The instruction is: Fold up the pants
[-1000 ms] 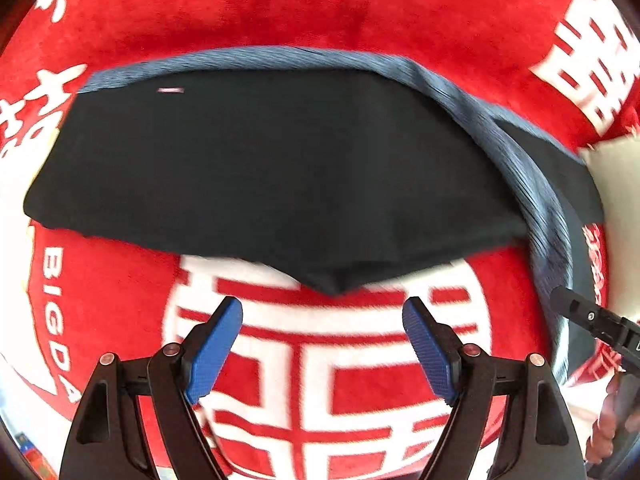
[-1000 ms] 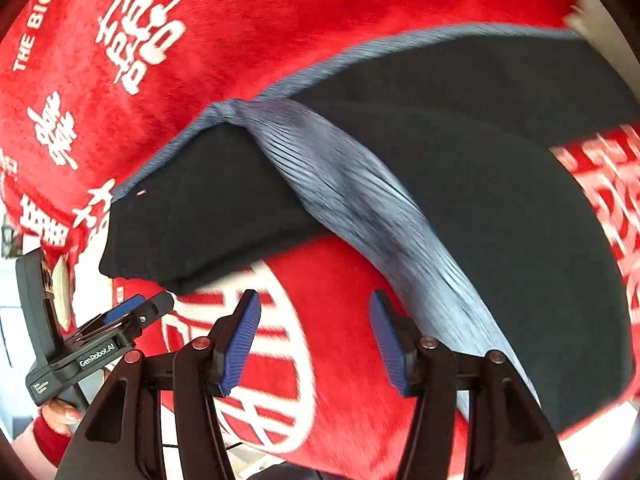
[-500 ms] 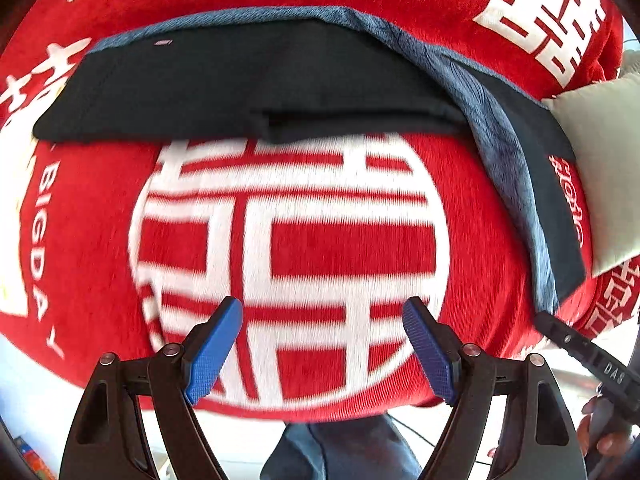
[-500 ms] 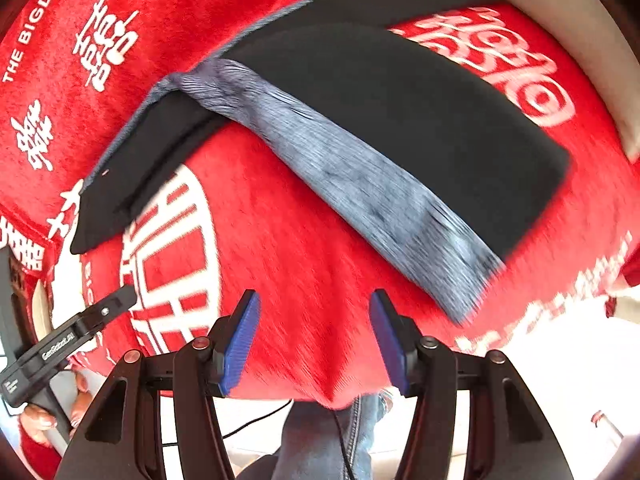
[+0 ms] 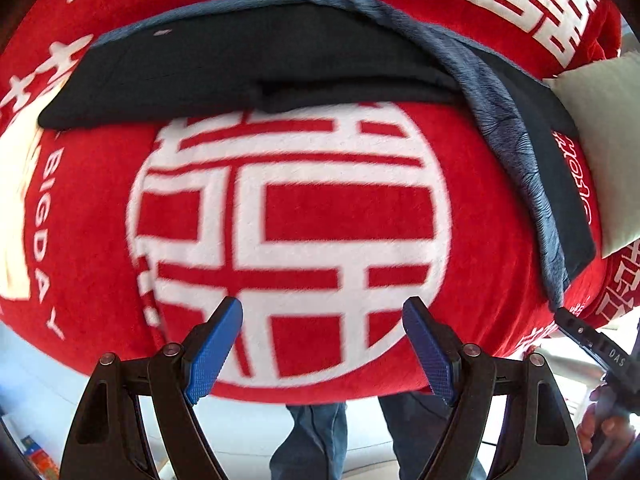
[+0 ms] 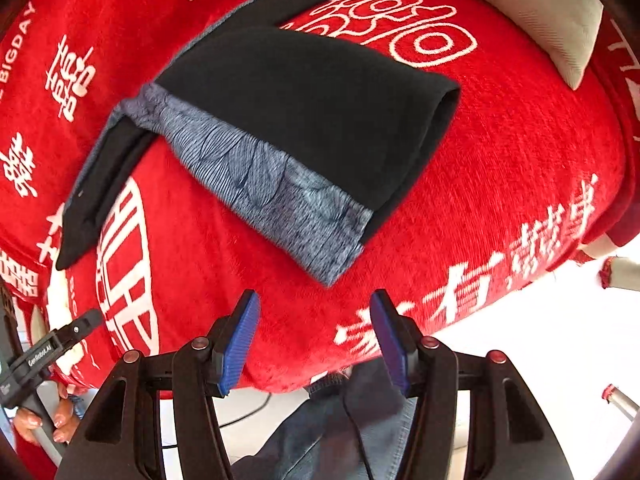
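Right wrist view: pants [image 6: 304, 120] lie just ahead of the right gripper [image 6: 314, 336], waistband [image 6: 256, 184] nearest; both grippers' fingers spread, empty.

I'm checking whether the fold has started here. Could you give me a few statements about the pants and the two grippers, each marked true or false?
1. The left gripper is open and holds nothing. True.
2. The right gripper is clamped on the waistband. False: it is open, short of the blue-grey patterned band.
3. The dark pants lie on a red blanket with white characters. True.
4. The pants hang off the blanket's near edge. False: they lie wholly on it.
5. A pale cushion sits beyond the pants. True.
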`<action>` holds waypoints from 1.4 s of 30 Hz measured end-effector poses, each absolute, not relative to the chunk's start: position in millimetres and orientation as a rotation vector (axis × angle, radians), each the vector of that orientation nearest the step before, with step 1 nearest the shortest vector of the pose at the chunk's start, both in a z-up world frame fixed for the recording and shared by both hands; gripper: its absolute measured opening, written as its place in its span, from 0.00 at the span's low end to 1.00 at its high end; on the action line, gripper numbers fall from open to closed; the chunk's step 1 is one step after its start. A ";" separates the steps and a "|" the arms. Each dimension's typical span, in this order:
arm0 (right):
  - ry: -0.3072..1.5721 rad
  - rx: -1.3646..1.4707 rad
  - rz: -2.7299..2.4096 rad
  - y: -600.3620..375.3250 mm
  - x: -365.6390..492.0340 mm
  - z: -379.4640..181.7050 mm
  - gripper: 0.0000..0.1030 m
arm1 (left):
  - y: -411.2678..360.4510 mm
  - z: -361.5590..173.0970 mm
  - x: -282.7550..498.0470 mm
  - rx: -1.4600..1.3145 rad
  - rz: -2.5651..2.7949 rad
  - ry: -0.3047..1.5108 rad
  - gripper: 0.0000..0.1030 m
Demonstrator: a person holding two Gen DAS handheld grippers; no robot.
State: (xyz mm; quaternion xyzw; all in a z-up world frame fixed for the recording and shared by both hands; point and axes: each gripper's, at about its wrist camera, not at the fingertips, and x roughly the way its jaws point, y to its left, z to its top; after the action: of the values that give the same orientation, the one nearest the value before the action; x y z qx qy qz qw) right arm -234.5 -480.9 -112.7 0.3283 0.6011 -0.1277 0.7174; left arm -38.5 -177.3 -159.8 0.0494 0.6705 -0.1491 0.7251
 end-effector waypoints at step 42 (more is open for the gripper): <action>1.143 1.118 0.239 -571.5 -168.0 -60.3 0.03 | -369.6 -205.6 34.9 -0.361 -0.661 1.813 0.35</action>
State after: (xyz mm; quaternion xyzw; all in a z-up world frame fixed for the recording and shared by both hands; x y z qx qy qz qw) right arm -168.0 -571.5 -60.3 0.5001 0.5115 0.1067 0.6906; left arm 34.9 -369.6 -205.6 -0.1529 0.7677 -0.2800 0.5557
